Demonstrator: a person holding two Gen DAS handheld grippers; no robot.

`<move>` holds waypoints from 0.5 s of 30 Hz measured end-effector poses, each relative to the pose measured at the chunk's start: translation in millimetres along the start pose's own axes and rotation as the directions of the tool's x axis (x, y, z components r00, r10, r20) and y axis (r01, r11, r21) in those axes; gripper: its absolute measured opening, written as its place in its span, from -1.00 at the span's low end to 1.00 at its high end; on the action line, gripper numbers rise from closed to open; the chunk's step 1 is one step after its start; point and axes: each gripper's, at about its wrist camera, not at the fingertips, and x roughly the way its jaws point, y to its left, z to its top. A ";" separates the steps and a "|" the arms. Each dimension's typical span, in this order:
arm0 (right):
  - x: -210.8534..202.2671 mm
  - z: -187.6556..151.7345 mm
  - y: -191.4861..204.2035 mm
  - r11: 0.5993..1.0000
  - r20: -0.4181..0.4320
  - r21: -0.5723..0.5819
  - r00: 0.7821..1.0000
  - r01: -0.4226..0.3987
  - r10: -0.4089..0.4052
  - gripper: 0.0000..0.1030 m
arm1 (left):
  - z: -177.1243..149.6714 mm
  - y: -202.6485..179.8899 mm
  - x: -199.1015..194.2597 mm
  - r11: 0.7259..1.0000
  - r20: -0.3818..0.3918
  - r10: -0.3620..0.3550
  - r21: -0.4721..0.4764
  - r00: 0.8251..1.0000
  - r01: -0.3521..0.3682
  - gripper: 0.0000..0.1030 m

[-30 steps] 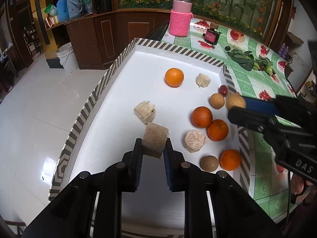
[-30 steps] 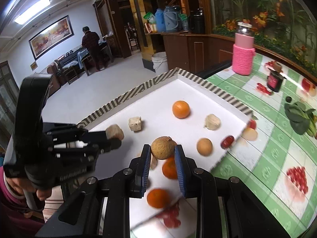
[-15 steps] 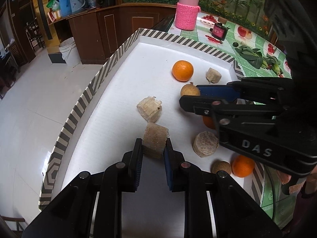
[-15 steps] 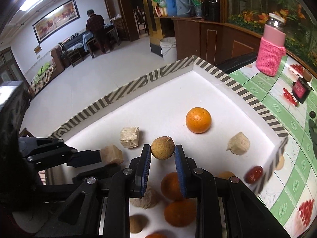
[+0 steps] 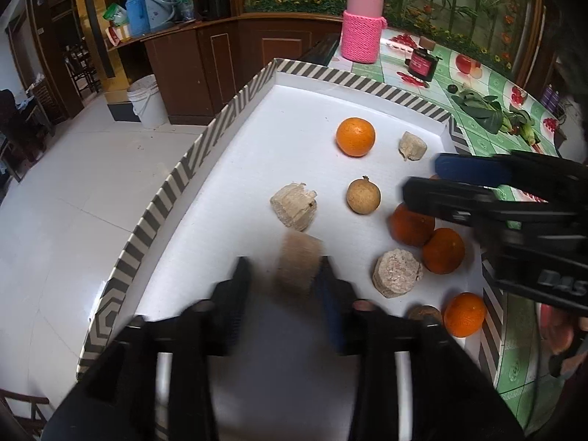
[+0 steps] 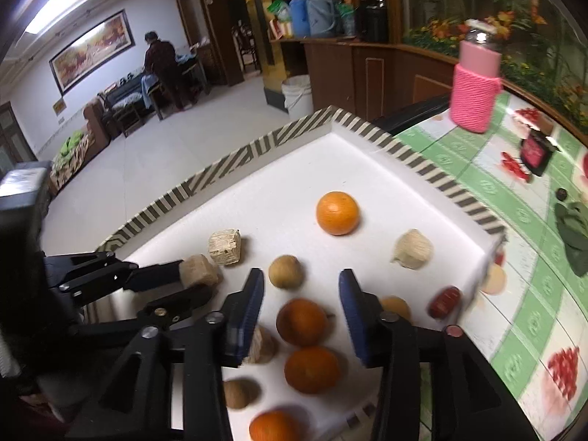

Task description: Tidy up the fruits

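Note:
A white tray [image 5: 205, 161] with a striped rim holds oranges, brown round fruits and beige fibrous chunks. My left gripper [image 5: 283, 275] is motion-blurred, its fingers spread around a beige chunk [image 5: 298, 261]; it shows in the right wrist view [image 6: 198, 283] with the chunk [image 6: 196, 275] at its tips. My right gripper [image 6: 299, 294] is open and empty, just behind a brown round fruit [image 6: 286, 271] that lies on the tray [image 6: 371, 169]. That fruit [image 5: 363, 196] lies near the tray's middle beside another beige chunk [image 5: 294, 210]. One orange [image 5: 355, 136] lies farther back.
Three oranges [image 5: 411, 223] and a beige disc [image 5: 397, 272] cluster at the tray's right side. A pink knitted jar [image 5: 361, 29], a small dark jar [image 5: 420, 63] and greens [image 5: 481, 108] stand on the green tablecloth beyond. Floor drops off left of the tray.
My right gripper has opened and let the brown round fruit go onto the tray, then drawn back to the right. My left gripper's fingers have spread wider around the beige chunk.

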 end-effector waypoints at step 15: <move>-82.0 -62.6 -12.6 0.977 0.144 0.164 0.977 0.134 -0.158 0.63 | -2.5 -29.8 -27.9 1.000 0.109 -0.004 -0.002 0.994 0.005 0.56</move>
